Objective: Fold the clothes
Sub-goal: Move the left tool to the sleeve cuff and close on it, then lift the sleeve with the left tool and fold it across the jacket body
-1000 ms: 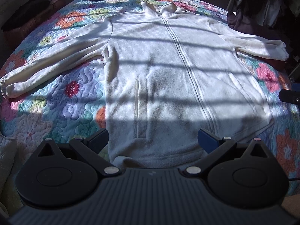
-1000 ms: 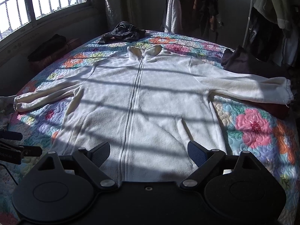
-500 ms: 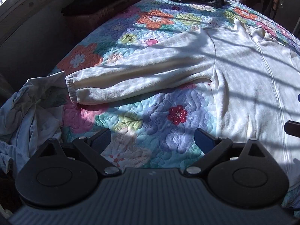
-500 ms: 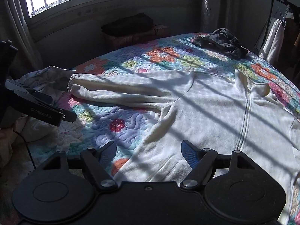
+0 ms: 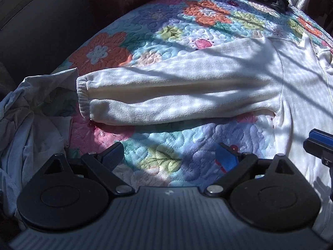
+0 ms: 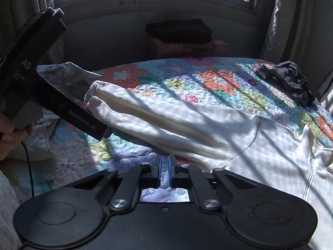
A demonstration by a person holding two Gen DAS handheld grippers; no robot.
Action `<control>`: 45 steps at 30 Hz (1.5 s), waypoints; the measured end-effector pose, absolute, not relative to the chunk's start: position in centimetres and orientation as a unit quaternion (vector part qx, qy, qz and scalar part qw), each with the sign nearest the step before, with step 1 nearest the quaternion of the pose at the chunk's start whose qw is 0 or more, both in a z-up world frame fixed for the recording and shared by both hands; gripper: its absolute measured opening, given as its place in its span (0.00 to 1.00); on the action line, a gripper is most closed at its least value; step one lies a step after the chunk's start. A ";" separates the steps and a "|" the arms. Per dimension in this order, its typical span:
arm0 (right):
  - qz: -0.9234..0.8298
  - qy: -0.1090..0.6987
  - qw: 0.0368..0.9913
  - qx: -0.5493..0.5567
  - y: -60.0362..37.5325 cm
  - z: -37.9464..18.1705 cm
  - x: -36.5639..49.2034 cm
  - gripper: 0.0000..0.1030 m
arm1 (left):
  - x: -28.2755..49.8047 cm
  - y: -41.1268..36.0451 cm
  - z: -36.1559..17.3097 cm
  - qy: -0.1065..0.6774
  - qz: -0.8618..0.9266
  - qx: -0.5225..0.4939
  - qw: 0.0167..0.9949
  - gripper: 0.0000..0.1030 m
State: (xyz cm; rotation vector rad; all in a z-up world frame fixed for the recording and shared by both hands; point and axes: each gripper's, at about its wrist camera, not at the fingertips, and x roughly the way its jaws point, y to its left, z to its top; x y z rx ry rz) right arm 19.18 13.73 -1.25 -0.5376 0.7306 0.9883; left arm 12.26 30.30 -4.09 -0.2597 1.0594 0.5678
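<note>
Fluffy cream fleece sleeve (image 5: 177, 95), quilted bedspread (image 5: 166, 156).

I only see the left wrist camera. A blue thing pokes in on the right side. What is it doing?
Observer: That is the right gripper. Its own camera shows its fingers pressed nearly together, low beside the armpit of the white jacket.
Operator: Is it holding the jacket?
Observer: I cannot tell. Only a thin slit shows between the fingers.
Operator: What does my gripper look like from there?
Observer: The left gripper is a long black body slanting down toward the sleeve cuff, and a bare hand grips its handle at the picture's edge.
</note>
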 end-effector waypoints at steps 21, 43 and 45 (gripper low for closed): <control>0.485 0.347 0.731 -0.332 20.9 -10.0 23.3 0.49 | 12.1 40.0 -13.3 0.416 0.384 -0.302 0.767 0.92; 0.460 0.288 0.781 -0.310 21.6 -12.6 24.3 0.17 | 10.7 43.7 -15.3 0.287 0.412 -0.387 0.774 0.09; 0.455 0.284 0.785 -0.309 21.5 -12.3 24.2 0.09 | 10.6 43.6 -15.1 0.282 0.410 -0.392 0.774 0.09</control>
